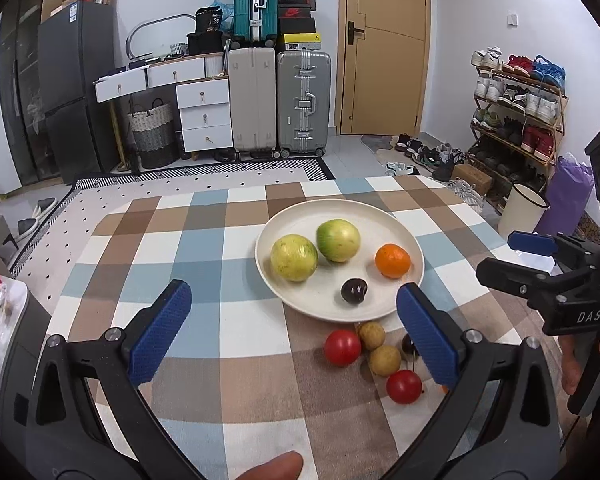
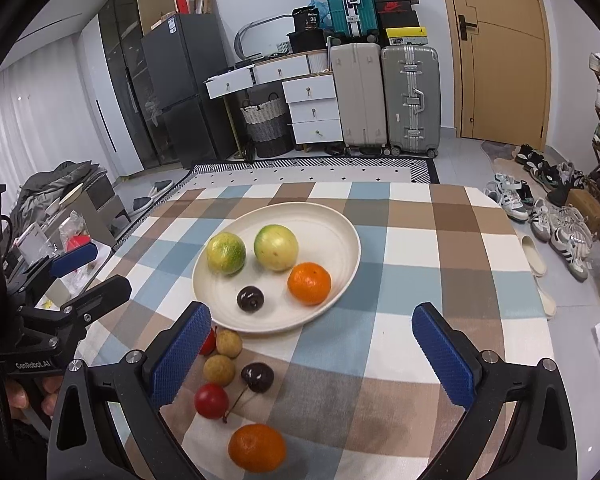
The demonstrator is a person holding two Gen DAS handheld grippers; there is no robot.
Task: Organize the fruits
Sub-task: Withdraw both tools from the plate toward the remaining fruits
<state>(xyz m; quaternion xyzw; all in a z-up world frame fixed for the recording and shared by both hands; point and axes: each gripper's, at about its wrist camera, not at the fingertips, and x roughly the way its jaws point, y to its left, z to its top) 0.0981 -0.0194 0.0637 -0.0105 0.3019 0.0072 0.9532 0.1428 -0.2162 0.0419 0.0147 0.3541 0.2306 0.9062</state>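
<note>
A cream plate (image 1: pixel 380 216) (image 2: pixel 340 224) on the checked tablecloth holds two green-yellow round fruits (image 1: pixel 294 257) (image 2: pixel 276 247), an orange (image 1: pixel 393 261) (image 2: pixel 309 283) and a dark cherry (image 1: pixel 354 290) (image 2: pixel 250 298). In front of the plate lie two red cherry tomatoes (image 1: pixel 342 347) (image 2: pixel 211 401), two tan longans (image 1: pixel 385 360) (image 2: pixel 219 369), a dark cherry with a stem (image 2: pixel 257 377) and a second orange (image 2: pixel 257 447). My left gripper (image 1: pixel 294 336) is open and empty above the cloth, left of the loose fruit. My right gripper (image 2: pixel 312 356) is open and empty, right of the loose fruit.
The table (image 2: pixel 440 280) ends at a rounded far edge. Beyond it are a patterned rug (image 1: pixel 220 172), suitcases (image 1: pixel 304 100), white drawers (image 1: pixel 204 116), a door and a shoe rack (image 1: pixel 520 112). A white bin (image 1: pixel 520 212) stands to the right, clutter (image 2: pixel 60 236) to the left.
</note>
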